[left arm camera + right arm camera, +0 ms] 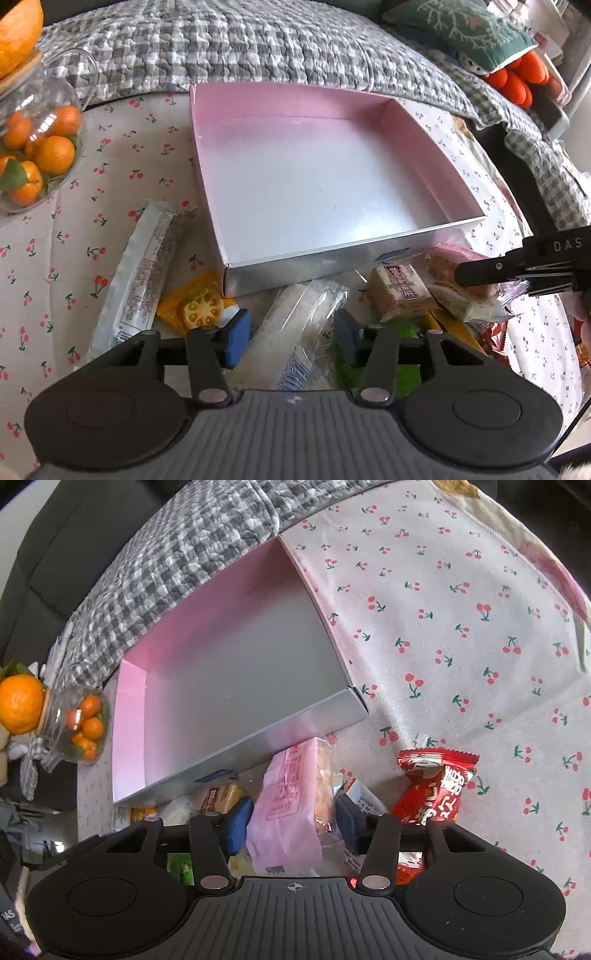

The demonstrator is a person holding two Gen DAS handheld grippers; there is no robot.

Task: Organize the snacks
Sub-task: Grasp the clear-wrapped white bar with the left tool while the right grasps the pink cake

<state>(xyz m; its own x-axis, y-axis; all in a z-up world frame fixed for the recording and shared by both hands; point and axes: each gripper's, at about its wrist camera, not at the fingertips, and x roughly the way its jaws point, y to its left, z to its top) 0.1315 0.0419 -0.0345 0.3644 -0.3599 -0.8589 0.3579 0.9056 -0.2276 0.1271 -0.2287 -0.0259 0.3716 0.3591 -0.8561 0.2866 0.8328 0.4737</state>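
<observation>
Clear-wrapped rice bar (295, 332) sits between my left gripper's (291, 334) half-closed pads, pink biscuit pack (291, 812) between the right's (293, 818); I'd squeeze gently, then lift into the pink box (288, 99).

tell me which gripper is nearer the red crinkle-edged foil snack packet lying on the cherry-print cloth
Right. The right gripper straddles a pink wrapped snack right beside the red foil packet; the left gripper is around a clear wrapped bar further across the pile.

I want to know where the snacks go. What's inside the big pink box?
Nothing yet. The pink box shows only its bare floor and pink walls. The snacks lie outside, along its near side. The near wall hides a thin strip of floor behind it.
</observation>
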